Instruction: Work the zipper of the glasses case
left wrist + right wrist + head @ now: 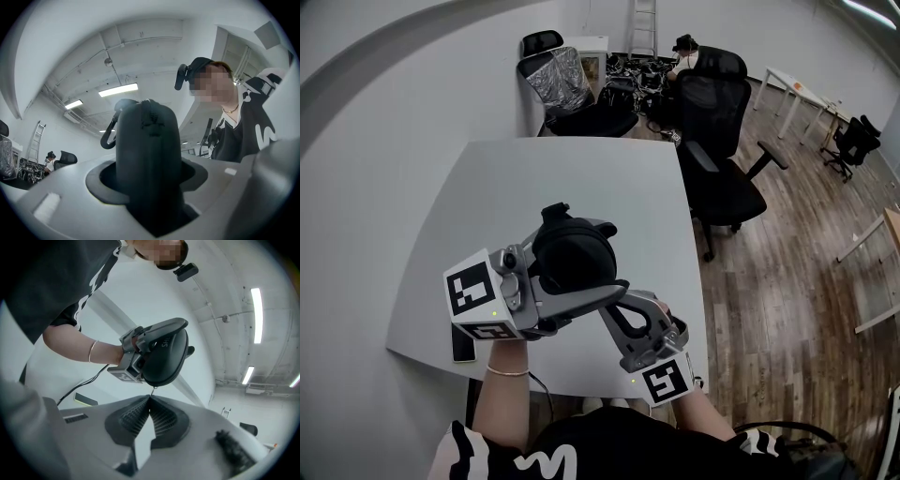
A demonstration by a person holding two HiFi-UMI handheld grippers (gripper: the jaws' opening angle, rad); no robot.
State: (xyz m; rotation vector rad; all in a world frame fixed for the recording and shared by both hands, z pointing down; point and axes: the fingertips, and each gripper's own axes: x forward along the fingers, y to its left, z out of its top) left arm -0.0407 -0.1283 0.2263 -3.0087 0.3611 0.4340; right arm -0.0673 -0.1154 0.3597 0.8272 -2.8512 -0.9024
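Observation:
A black zip-up glasses case [572,255] is held in the air over the white table [562,178]. My left gripper [551,279] is shut on it, one jaw on each side of its body. In the left gripper view the case [147,154] stands upright between the jaws, its zipper seam facing the camera and a carabiner [108,136] hanging at its left. My right gripper [607,305] comes up from the lower right. Its tips [150,400] are shut on the small zipper pull [151,391], which hangs under the case [164,355].
A phone [464,347] lies at the table's near left corner, and a cable [539,384] drops off the near edge. Black office chairs [722,141] stand on the wooden floor beyond the table's right side, and another chair [572,94] stands behind the table.

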